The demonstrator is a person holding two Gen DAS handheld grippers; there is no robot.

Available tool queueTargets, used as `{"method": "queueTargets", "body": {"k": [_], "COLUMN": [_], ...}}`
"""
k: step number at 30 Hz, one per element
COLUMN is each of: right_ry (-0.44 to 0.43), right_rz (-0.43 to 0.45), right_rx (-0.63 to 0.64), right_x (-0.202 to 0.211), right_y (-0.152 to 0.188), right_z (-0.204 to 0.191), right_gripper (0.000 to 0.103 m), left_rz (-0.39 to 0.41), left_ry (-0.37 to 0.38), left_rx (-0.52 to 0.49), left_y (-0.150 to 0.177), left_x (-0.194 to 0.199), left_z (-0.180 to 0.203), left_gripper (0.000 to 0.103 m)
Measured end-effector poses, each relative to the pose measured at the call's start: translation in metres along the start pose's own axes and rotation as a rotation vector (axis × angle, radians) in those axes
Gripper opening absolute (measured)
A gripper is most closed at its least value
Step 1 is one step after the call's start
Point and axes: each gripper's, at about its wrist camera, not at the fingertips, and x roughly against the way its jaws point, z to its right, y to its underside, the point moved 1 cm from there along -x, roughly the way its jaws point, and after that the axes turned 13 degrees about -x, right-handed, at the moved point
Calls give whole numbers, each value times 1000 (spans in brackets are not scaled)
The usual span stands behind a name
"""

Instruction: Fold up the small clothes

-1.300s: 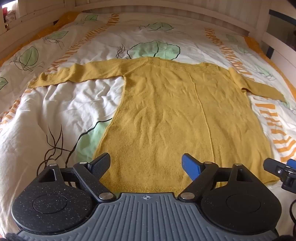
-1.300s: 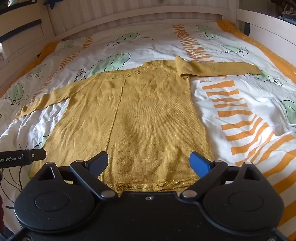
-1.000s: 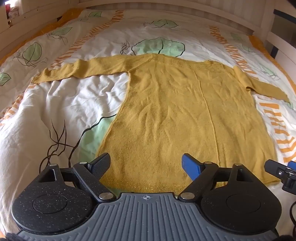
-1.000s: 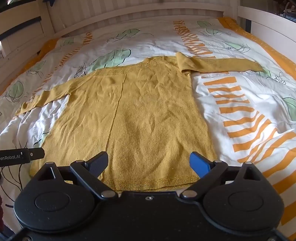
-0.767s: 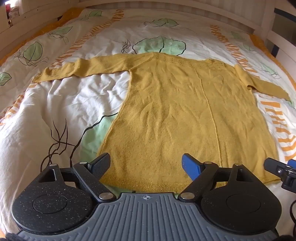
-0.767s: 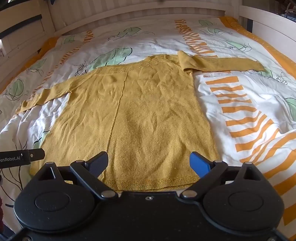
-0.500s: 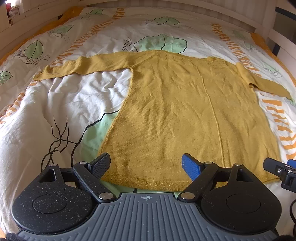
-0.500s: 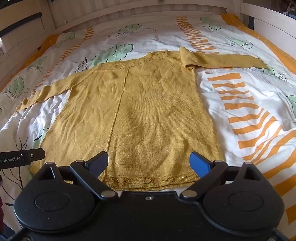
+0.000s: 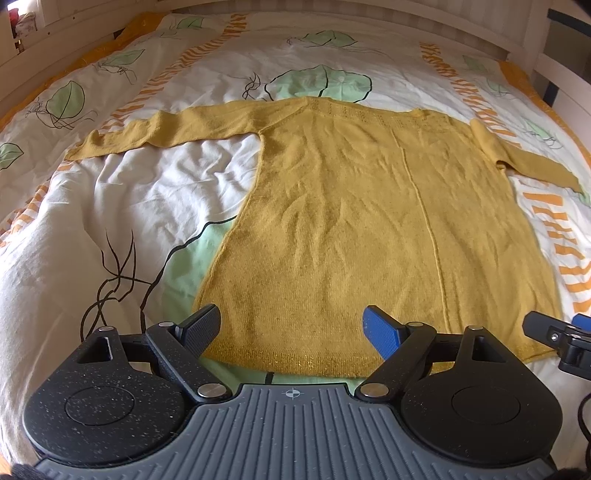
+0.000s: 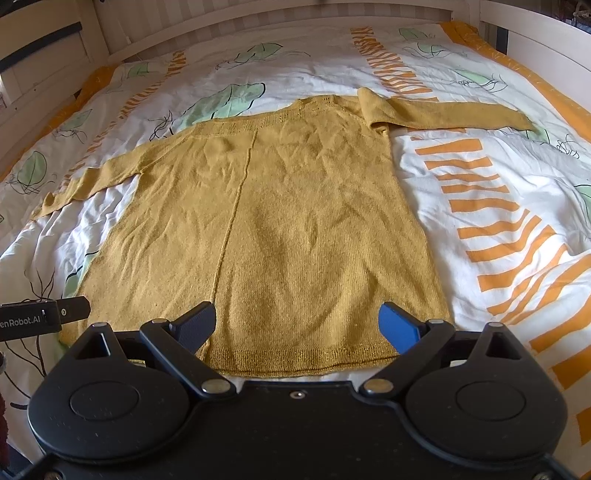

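A mustard yellow knit sweater [image 9: 369, 221] lies flat on the bed, hem towards me, both sleeves spread out to the sides. It also shows in the right wrist view [image 10: 277, 221]. My left gripper [image 9: 291, 325] is open and empty, hovering over the left part of the hem. My right gripper [image 10: 297, 321] is open and empty over the right part of the hem. The right gripper's finger shows at the right edge of the left wrist view [image 9: 554, 336], and the left gripper shows at the left edge of the right wrist view [image 10: 44, 314].
The bed has a white duvet [image 9: 110, 206] with green leaves and orange stripes [image 10: 498, 221]. A white wooden bed frame [image 10: 258, 18] runs round the far end and both sides.
Both grippers have moved a little forward and lower over the sweater's hem. The jaws have stayed open. The sweater has not moved.
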Motion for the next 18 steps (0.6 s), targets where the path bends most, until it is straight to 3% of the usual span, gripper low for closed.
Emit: {"method": "queueTargets", "body": {"k": [18], "right_ry": [-1], "right_rz": [-10], "right_rx": [-1], "right_x": [-4], "right_y": [0], "right_z": [0], "right_gripper": [96], "left_rz": [-6], "left_ry": [-5], "left_rx": [-5], "left_y": [0], "left_x": [-2], "left_z": [-1], "left_gripper": [84]}}
